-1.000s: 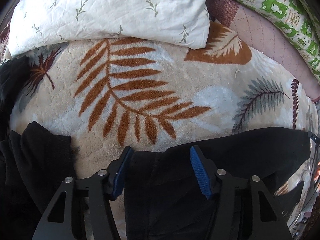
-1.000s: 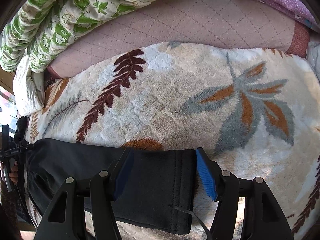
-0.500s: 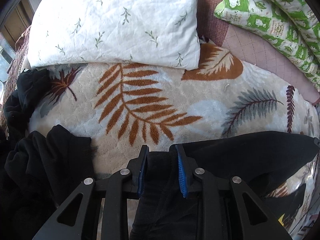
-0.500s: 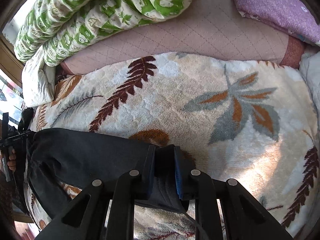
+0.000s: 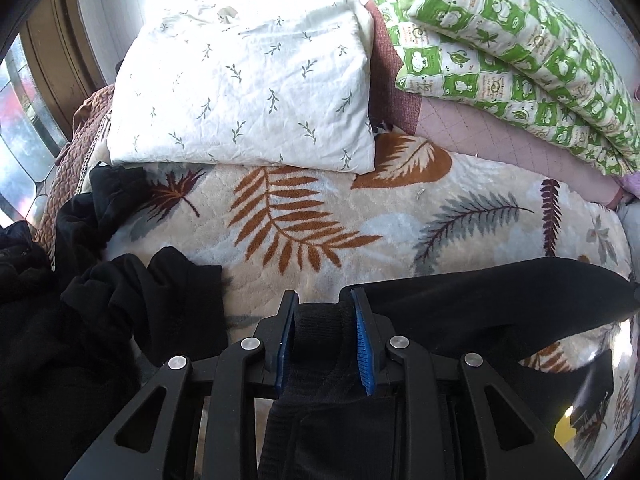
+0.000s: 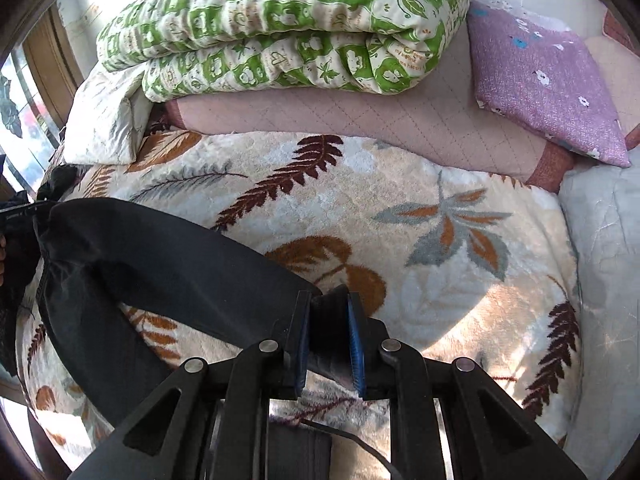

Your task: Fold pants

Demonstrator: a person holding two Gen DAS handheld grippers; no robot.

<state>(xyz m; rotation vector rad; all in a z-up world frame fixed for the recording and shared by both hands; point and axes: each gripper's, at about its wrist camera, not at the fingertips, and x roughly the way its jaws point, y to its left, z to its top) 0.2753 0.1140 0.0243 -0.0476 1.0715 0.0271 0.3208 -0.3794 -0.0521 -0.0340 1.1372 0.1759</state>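
A second ago both sets of jaws stood wide over the black pants (image 6: 168,264); now our left gripper (image 5: 323,312) and right gripper (image 6: 328,312) are each clamped on a bunched edge of the fabric, one at either end. The pants have come up off the leaf-print blanket (image 6: 400,184) and hang stretched between our two grips, sagging a little in the middle. We judge the grasp done and the lift begun, so carrying one end over to make the fold comes next

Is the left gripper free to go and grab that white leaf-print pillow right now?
Probably not: the left gripper is shut on the black pants. The blanket before the pillow is bare.
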